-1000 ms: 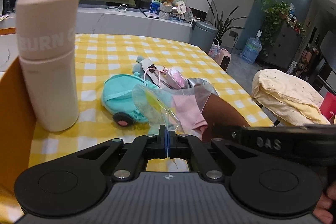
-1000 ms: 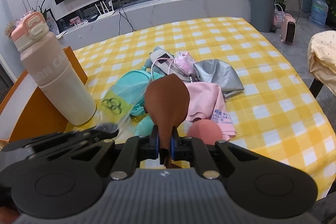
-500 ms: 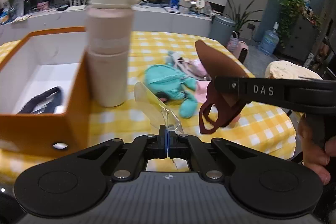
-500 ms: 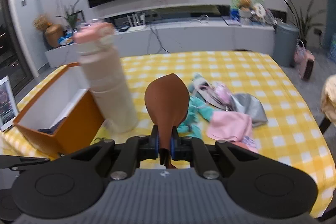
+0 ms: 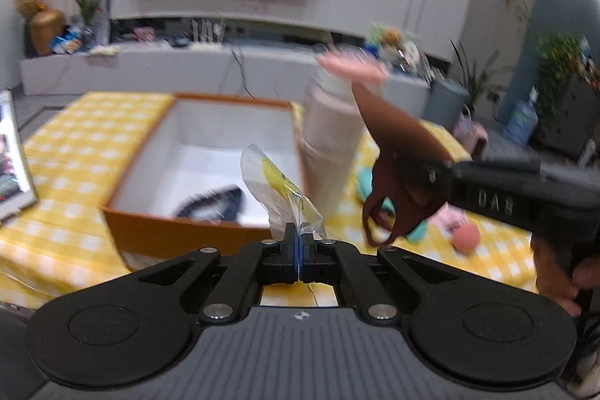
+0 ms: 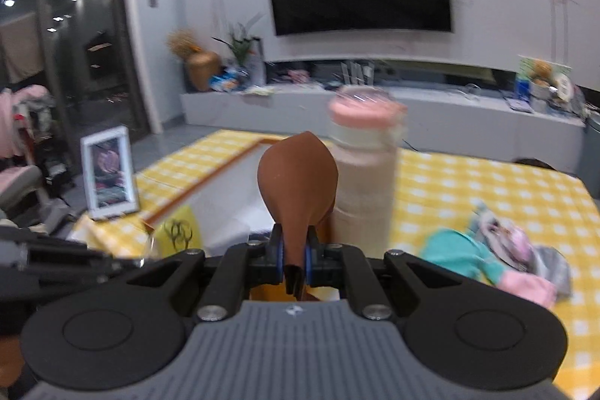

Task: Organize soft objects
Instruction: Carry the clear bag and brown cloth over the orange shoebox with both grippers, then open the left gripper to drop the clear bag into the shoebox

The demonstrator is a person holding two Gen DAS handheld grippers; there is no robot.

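Over the orange box (image 5: 195, 223) both grippers now hang, where a second ago they were low above the pile of soft things on the yellow checked desk (image 5: 75, 152). The left gripper (image 5: 299, 242) fingers are clenched on a clear plastic bag (image 5: 277, 190); the right gripper (image 6: 294, 261) fingers grasp a brown mask (image 6: 298, 182). Blur smears the pink bottle (image 6: 363, 175) right of the box, and a dark item inside the box, possibly a strap, is hard to make out.

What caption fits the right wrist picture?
Right hand-held gripper carries a brown face mask toward the orange box.
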